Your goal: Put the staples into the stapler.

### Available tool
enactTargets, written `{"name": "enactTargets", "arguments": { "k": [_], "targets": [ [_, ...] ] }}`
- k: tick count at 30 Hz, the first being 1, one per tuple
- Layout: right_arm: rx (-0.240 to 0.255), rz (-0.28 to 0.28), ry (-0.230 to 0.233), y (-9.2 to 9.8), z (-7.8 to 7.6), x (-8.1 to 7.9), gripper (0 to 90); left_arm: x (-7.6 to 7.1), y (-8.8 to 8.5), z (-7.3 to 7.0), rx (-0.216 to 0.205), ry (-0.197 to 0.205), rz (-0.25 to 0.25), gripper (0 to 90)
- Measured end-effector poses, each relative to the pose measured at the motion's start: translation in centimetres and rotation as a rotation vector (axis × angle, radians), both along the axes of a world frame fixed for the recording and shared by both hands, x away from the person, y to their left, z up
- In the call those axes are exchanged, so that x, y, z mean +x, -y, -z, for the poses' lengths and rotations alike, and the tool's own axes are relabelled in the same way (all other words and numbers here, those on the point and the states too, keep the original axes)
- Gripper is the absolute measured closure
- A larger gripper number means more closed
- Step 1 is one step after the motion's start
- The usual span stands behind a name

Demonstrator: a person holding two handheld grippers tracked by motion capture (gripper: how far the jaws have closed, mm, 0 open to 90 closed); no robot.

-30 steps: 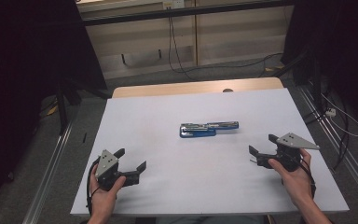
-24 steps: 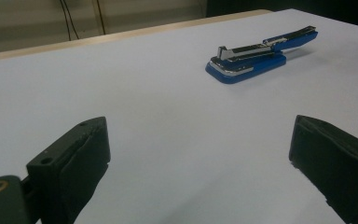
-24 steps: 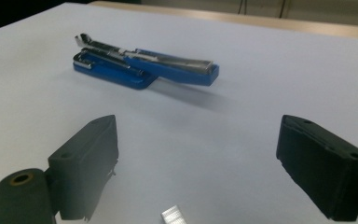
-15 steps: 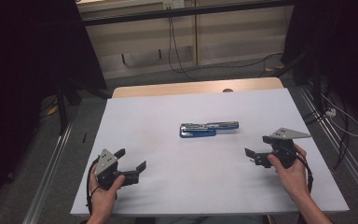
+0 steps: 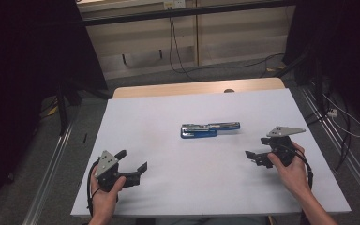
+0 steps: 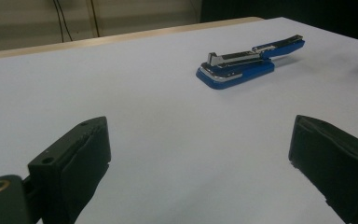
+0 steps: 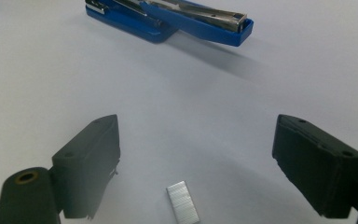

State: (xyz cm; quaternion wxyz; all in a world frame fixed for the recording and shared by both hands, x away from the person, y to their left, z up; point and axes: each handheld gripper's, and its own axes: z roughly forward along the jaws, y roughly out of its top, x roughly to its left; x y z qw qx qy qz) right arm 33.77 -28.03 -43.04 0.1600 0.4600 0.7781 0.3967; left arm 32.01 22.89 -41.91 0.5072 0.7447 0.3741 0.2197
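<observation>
Since a second ago, right gripper [image 5: 255, 158] has edged nearer the stapler [image 5: 209, 130], jaws wide and just narrowing over a staple strip [image 7: 182, 202]. Left gripper [image 5: 132, 161] gapes, well apart from stapler.

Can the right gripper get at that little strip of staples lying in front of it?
Probably yes. The right gripper stands open with the strip of staples lying flat on the bare table just below its jaws. Nothing lies between them; the blue stapler sits farther off.

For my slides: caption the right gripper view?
Open right gripper poised over a staple strip, opened blue stapler beyond.
</observation>
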Motion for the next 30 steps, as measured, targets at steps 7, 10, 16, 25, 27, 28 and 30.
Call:
{"name": "enactTargets", "arguments": {
  "k": [7, 10, 16, 25, 27, 28, 30],
  "targets": [
    [-0.047, -0.03, -0.032, -0.23, 0.18, 0.55, 10.7, -0.04, 0.33, 0.11, 0.004, -0.005, 0.011, 5.2],
    [-0.065, -0.047, -0.049, -0.35, 0.23, 0.59, 13.1, -0.06, 0.51, 0.08, 0.015, -0.002, 0.026, 5.1],
    [-0.085, -0.084, -0.109, 0.0, 0.39, 0.71, 24.4, 0.13, 0.41, 0.22, 0.01, -0.014, 0.022, 5.1],
    [-0.11, -0.133, -0.166, 0.45, 0.27, 0.36, 43.7, 0.16, 0.33, 0.3, 0.021, -0.02, 0.011, 5.0],
    [-0.14, -0.135, -0.173, 0.44, 0.24, 0.27, 47.5, 0.17, 0.37, 0.32, 0.028, -0.02, 0.009, 5.1],
    [-0.149, -0.134, -0.164, 0.41, 0.15, 0.19, 49.0, 0.17, 0.39, 0.37, 0.032, -0.027, 0.007, 5.1],
    [-0.179, -0.134, -0.16, 0.33, -0.09, 0.27, 48.9, 0.21, 0.48, 0.47, 0.028, -0.034, 0.013, 5.1]
  ]
}}
